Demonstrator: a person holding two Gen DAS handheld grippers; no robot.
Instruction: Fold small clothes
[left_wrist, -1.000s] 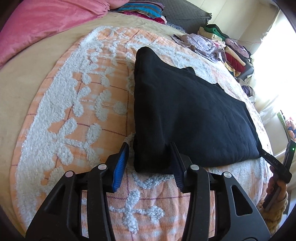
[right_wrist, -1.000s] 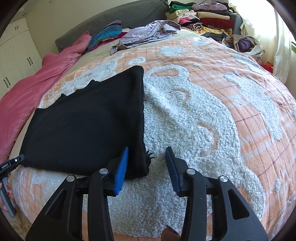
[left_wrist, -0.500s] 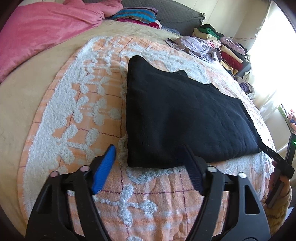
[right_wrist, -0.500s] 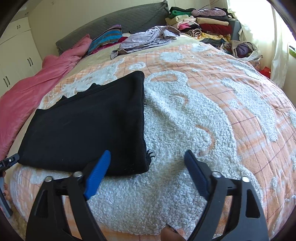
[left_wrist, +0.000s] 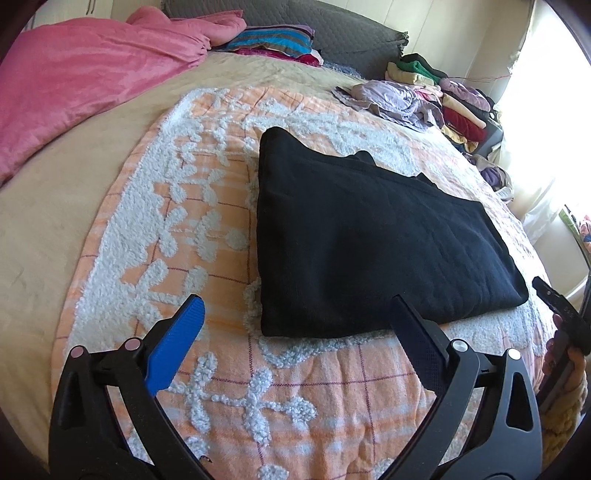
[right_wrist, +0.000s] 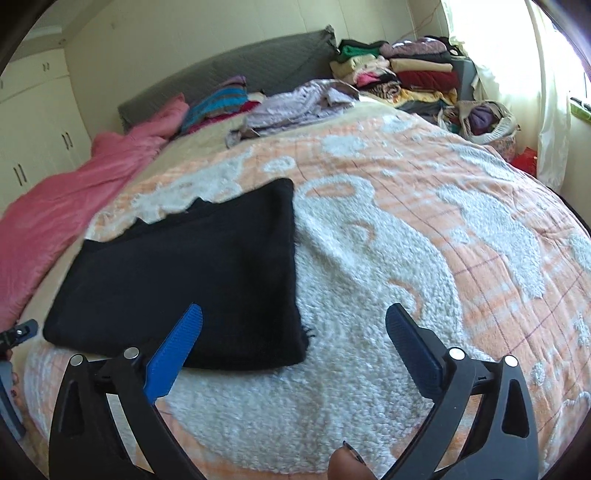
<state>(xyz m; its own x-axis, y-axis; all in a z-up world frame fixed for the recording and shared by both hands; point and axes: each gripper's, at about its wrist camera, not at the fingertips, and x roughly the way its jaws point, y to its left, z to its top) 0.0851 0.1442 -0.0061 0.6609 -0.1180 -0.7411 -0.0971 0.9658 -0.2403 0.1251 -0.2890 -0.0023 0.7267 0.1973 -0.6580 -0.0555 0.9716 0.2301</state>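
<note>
A folded black garment (left_wrist: 369, 243) lies flat on the orange and white bedspread (left_wrist: 207, 229). My left gripper (left_wrist: 295, 325) is open and empty, held just short of the garment's near left corner. In the right wrist view the same garment (right_wrist: 192, 280) lies at left. My right gripper (right_wrist: 293, 332) is open and empty, above its near right corner. The right gripper's tip also shows at the right edge of the left wrist view (left_wrist: 561, 314).
A pink blanket (left_wrist: 74, 81) lies at the far left. A lilac garment (right_wrist: 295, 107) lies crumpled near the headboard. Stacked folded clothes (right_wrist: 406, 74) and a bag of clothes (right_wrist: 484, 122) sit at the far right by the window.
Both grippers opened, let go of the garment's near corners and pulled back a little. The black garment stays flat on the bed.
</note>
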